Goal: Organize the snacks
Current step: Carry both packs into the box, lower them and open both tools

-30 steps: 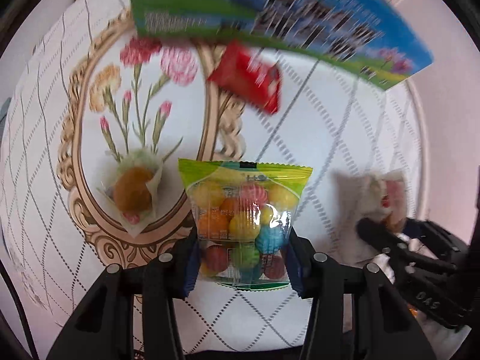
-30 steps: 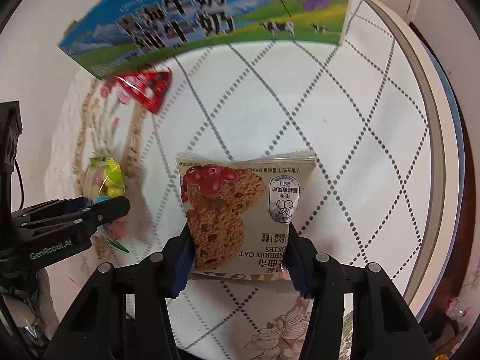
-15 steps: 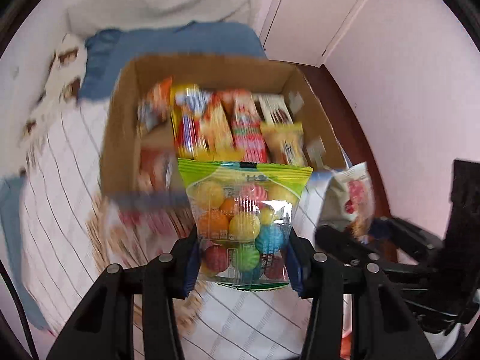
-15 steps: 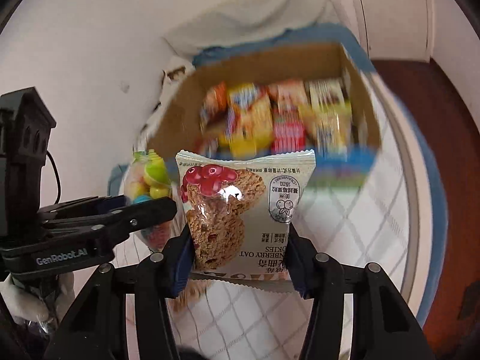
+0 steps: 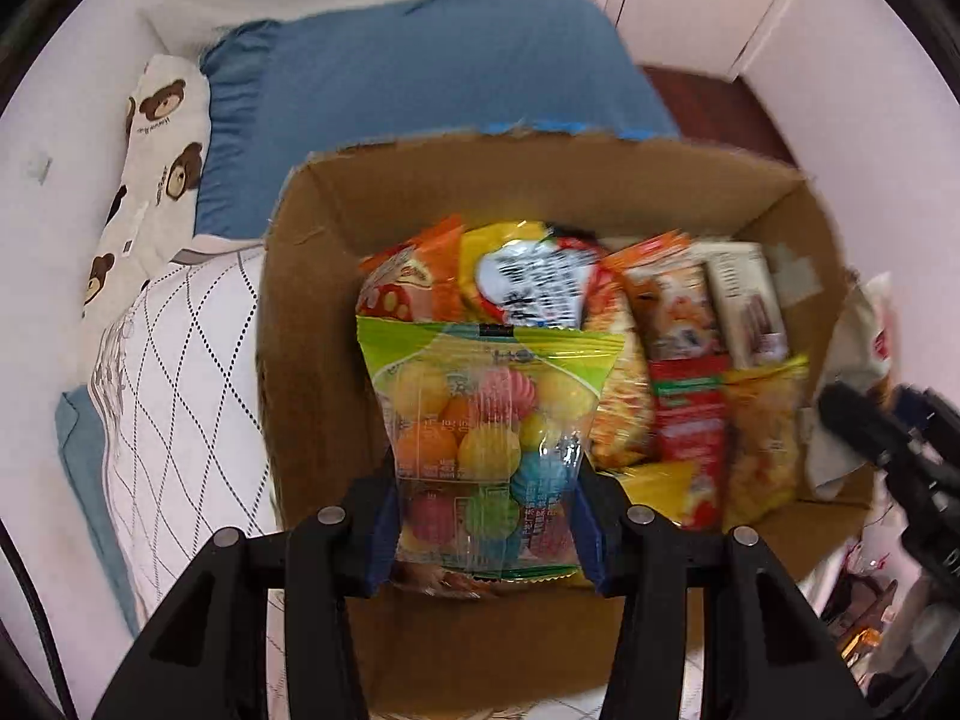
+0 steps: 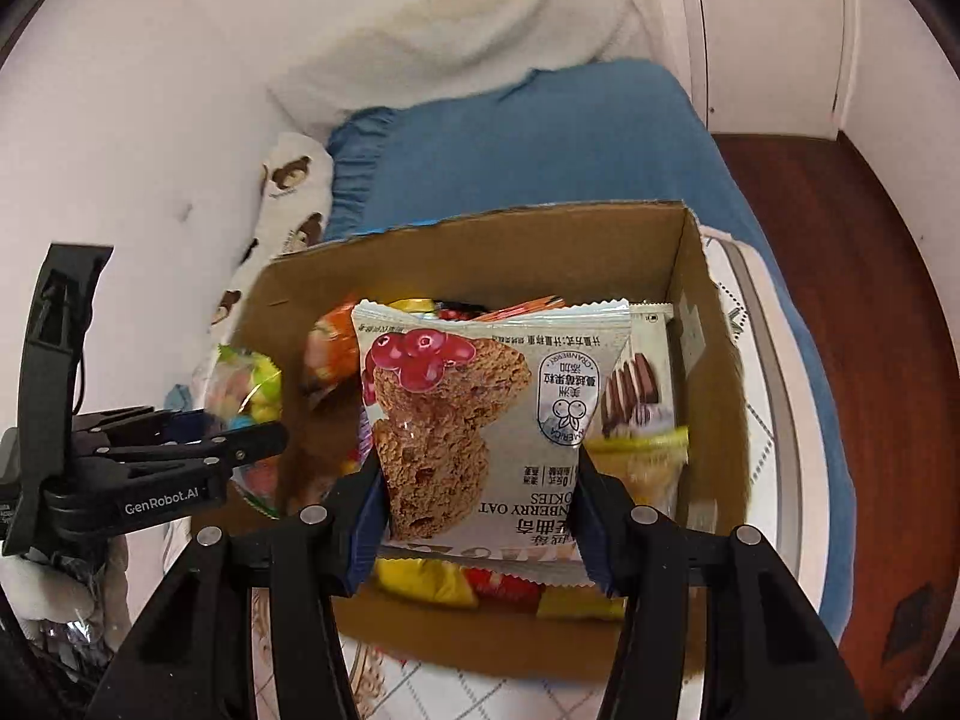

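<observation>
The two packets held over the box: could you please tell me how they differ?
The candy bag in the left gripper is clear with a green top, showing coloured balls; the cookie packet in the right gripper is opaque grey-white, printed with oat cookies and cranberries, its text upside down. Both are clamped at their lower end over the cardboard box.

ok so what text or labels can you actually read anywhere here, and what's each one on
"GenRobot.AI": white print on the black left gripper, seen from the right wrist.
"NBERRY OAT" and "KIES", upside down, cut off: grey cranberry oat cookie packet in the right gripper.
"CRANBERRY", round seal, same packet.
Chinese print there, the colourful candy-ball bag and boxed snacks: too blurred.
</observation>
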`<state>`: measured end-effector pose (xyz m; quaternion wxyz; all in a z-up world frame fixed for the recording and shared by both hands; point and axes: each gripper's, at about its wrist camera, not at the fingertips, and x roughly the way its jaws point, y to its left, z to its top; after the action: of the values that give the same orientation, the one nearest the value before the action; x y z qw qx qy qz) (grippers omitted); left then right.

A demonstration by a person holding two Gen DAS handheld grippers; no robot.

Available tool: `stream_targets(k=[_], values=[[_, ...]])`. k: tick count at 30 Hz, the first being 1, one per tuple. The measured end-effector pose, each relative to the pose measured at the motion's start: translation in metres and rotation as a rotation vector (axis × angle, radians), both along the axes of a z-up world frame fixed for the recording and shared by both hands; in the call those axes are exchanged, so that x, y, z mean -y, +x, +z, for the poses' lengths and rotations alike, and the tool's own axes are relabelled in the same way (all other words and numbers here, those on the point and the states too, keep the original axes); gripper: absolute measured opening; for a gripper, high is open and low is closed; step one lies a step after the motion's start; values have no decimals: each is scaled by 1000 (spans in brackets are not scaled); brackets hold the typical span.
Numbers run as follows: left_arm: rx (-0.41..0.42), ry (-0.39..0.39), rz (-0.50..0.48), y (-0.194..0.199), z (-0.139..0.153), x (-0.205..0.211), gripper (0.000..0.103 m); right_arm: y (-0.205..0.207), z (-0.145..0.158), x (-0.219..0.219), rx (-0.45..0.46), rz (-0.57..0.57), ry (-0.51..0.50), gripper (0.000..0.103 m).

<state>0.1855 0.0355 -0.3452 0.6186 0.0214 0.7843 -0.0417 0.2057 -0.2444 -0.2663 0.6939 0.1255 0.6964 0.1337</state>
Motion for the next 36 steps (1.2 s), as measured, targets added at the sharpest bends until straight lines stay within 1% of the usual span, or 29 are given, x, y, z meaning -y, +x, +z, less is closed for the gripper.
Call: stream_targets(k=[3, 4, 5, 6, 7, 9, 12, 16, 19, 23, 26, 27, 36], values=[[-60, 19, 15, 4, -24, -7, 47, 17, -23, -9, -26, 26, -39, 57], [-86, 29, 20, 5, -33, -9, 48, 24, -35, -11, -51, 22, -40, 58], [-96, 37, 23, 6, -39, -11, 58, 28, -44, -11, -71, 11, -42, 71], [-85, 47, 23, 7, -42, -12, 78, 34, -53, -12, -89, 8, -58, 94], [-60, 66, 24, 9, -43, -13, 87, 37, -61, -13, -101, 16, -73, 102], [-53, 45, 49, 8, -44, -13, 90, 40, -69, -16, -119, 27, -99, 103], [-41, 48, 61, 7, -45, -12, 90, 38, -76, -19, -132, 41, -112, 103], [-31, 40, 64, 2, -42, -8, 90, 29, -67, -15, -111, 47, -156, 103], [4, 36, 67, -4, -30, -2, 90, 24, -63, -8, -103, 37, -169, 103], [71, 50, 53, -12, -5, 6, 90, 13, -48, -2, -79, 34, -188, 103], [150, 63, 75, -24, 18, 8, 90, 2, -32, 3, -51, 34, -203, 103], [177, 52, 84, -31, 26, 9, 90, -2, -26, 4, -37, 32, -203, 103], [322, 20, 103, -68, 82, 14, 90, -37, 34, 8, 94, 34, -235, 103]])
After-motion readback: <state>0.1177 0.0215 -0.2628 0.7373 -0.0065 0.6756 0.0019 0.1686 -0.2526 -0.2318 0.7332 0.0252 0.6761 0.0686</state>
